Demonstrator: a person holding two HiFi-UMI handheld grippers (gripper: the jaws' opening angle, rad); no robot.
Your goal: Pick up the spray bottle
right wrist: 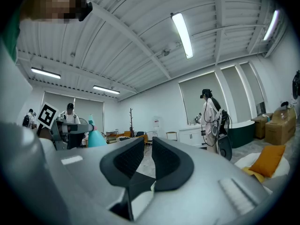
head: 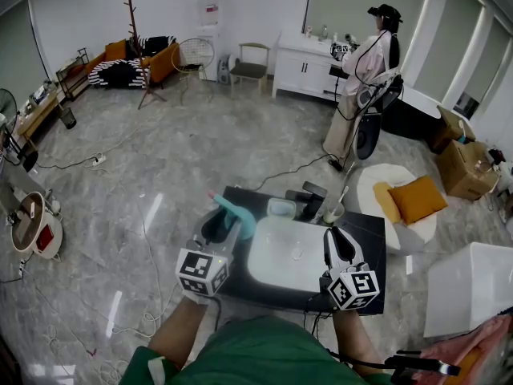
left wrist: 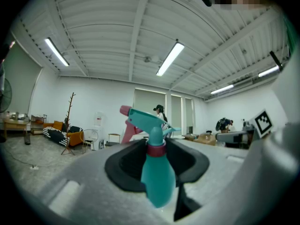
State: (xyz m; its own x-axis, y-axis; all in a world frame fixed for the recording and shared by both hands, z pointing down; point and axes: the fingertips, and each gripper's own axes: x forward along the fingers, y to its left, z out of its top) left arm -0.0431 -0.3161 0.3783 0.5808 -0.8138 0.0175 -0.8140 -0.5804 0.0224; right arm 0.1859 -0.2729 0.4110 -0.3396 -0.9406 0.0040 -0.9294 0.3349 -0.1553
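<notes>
Two hand-held grippers above a dark table (head: 373, 236), the left one holding a teal spray bottle (left wrist: 157, 175).

At left we see the left gripper (head: 232, 229) with its jaws closed on the bottle's neck, just under the pink collar; the trigger head pokes out beyond the jaw tips, and the bottle sits over the table's left edge. In the middle, a white basin (head: 284, 257) lies on the table. At right, the right gripper (right wrist: 147, 156) hovers by the basin's right side, its jaws almost together, a narrow slit between them, holding nothing.
</notes>
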